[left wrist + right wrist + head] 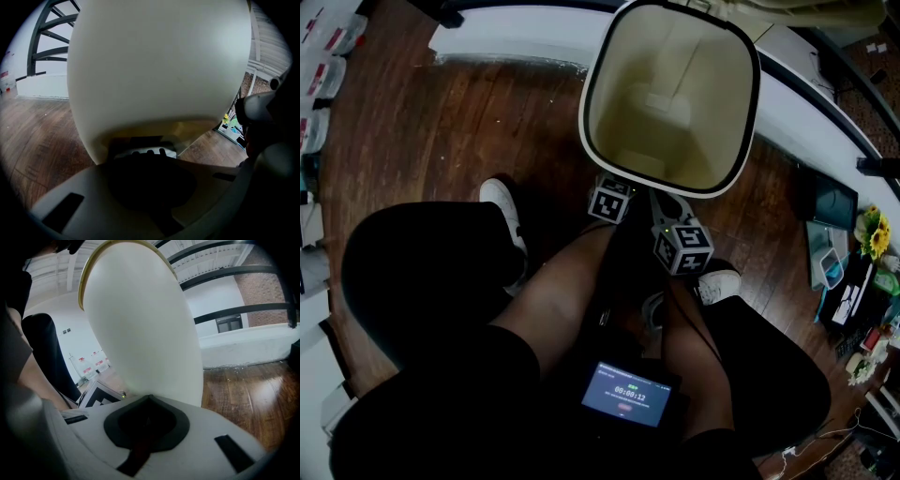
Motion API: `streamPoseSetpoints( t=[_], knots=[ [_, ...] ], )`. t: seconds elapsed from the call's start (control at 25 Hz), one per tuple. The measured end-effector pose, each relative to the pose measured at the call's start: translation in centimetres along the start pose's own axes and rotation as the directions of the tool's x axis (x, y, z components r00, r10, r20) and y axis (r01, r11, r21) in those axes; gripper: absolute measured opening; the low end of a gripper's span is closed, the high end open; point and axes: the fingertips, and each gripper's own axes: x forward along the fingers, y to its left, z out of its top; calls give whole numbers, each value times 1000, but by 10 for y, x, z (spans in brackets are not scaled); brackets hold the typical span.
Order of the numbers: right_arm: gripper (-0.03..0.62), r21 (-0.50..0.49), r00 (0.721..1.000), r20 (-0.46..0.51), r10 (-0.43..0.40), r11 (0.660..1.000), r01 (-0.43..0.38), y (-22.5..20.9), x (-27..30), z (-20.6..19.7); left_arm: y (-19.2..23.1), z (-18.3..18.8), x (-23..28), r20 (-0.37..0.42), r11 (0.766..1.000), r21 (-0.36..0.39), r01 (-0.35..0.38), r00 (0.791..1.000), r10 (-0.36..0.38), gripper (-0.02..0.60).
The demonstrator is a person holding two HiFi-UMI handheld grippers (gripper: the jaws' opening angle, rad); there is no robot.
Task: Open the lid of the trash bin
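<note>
The trash bin (670, 94) stands on the wood floor, white outside with a white rim. In the head view I look straight into its cream inside, and no lid lies across the mouth. Both grippers sit low against its near side. Only the marker cubes show, left gripper (610, 202) and right gripper (682, 247), because the rim hides the jaws. The bin's pale wall (159, 65) fills the left gripper view, with a ribbed pale piece (145, 152) in the dark gap under it. In the right gripper view the white bin wall (145, 333) rises close ahead.
The person's bare legs and white shoes (502, 202) (718, 281) flank the grippers. A small lit screen (628, 392) sits low between the knees. A white ledge (516, 37) runs behind the bin. Shelves with flowers (872, 234) stand at the right.
</note>
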Motion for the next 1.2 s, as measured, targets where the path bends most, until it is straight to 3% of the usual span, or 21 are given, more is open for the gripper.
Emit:
streamPoseSetpoints(
  t=[1.2],
  knots=[
    [5,-6,1000,-20,-9,1000,9,-3,-1,-6,-4,3,-7,51,1000,-15,6,999,-5,26]
  ],
)
